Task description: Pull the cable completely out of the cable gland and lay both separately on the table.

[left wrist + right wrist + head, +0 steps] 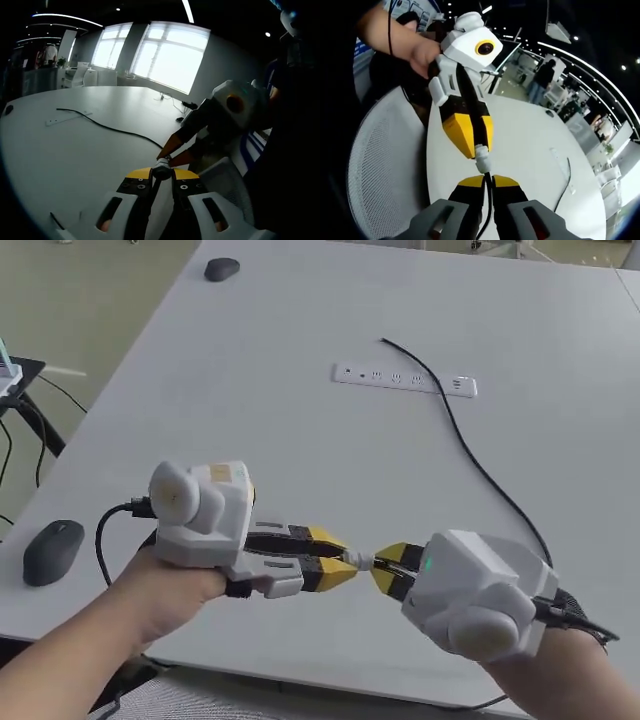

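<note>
Head view caught left gripper point(343, 566) clamped on gland point(364, 560), right gripper point(386, 567) pinching cable point(489, 196), both held over the table point(300, 430) edge. A straight, steady pull apart looked the smart play.

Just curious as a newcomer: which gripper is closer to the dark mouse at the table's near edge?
Left. The left gripper sits just right of the mouse; the right gripper is farther right, beyond the left one.
</note>
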Tool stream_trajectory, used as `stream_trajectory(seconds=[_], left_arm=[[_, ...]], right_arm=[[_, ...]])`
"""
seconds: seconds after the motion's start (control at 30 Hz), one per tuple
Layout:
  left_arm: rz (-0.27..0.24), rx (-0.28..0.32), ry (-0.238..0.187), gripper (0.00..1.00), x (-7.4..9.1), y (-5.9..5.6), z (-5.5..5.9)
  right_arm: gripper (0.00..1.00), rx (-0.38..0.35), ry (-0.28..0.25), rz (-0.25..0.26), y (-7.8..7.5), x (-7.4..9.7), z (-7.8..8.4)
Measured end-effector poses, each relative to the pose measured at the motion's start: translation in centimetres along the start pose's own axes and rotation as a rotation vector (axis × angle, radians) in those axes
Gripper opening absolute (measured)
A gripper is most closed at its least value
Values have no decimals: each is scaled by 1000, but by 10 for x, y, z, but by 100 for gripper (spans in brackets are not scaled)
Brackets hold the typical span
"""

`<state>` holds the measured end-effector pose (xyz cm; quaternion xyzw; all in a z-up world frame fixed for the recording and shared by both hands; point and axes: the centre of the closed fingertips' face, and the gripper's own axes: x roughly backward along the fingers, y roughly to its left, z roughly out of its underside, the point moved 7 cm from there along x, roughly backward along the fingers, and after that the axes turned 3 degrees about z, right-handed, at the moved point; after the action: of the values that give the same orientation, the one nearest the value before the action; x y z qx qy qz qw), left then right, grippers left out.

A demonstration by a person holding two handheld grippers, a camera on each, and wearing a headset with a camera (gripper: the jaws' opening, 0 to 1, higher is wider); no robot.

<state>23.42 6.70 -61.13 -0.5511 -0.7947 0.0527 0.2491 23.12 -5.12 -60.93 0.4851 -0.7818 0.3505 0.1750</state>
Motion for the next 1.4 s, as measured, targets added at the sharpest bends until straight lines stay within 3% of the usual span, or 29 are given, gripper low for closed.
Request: stream_trajectory(seconds=[0.27,0.47,0.57,0.83,1.0,1.17,1.4], left_arm=[[-4,-9,-8,15,0,1,-4],[-10,-21,-1,15,0,1,-4],[-12,-26,-1,15,0,1,-4],[-13,-37,5,15,-1,1,-2],[-14,-30,-5,15,1,2,-3],[-14,-32,-15,15,2,1,-5],[-11,-25,-12,15,1,1,-4]], right_arm=[[0,-45,0,34,-5,-1,3],[0,-95,10,33,-5,-2,7],[0,-174,7,31,-6,-2,10],[0,-211,15,35,-5,-2,15],[0,-254,41,49,-9,-3,27],[0,-377,65,61,-14,-4,45],[0,-464,119,81,-15,-8,68]])
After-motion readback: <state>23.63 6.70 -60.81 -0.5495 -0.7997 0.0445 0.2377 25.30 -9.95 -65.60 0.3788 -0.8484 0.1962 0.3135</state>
